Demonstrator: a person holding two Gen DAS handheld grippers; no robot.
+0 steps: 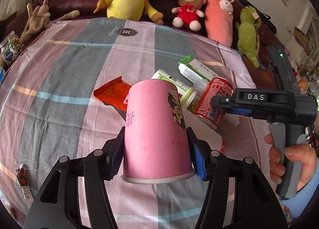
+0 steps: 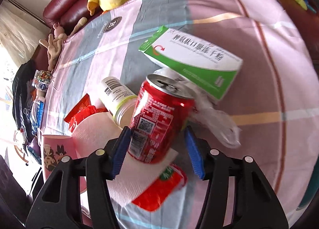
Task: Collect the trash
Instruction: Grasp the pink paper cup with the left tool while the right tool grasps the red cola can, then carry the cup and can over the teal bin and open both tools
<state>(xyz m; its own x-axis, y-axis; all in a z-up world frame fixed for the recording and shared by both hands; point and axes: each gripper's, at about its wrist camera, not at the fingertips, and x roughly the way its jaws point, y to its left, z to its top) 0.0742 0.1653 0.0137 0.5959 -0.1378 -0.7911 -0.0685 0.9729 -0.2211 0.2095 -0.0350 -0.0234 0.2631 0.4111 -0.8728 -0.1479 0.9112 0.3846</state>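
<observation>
Pink paper fills the left wrist view: an upturned pink cup (image 1: 156,131) sits clamped between the 2 blue pads of the left gripper (image 1: 156,149), gripped low near its rim so it stays steady for carrying. Beyond it, on the striped cloth (image 1: 65,65), lie an orange wrapper (image 1: 111,93), a white bottle (image 1: 173,83) and a green-and-white box (image 1: 196,69), heaped together on the far right. In the right wrist view, a red can (image 2: 159,115) leans between the pads of the right gripper (image 2: 157,147); the left pad touches it, the right pad shows a gap, so I judge the grip not yet closed. A white napkin (image 2: 127,185) lies under the can.
</observation>
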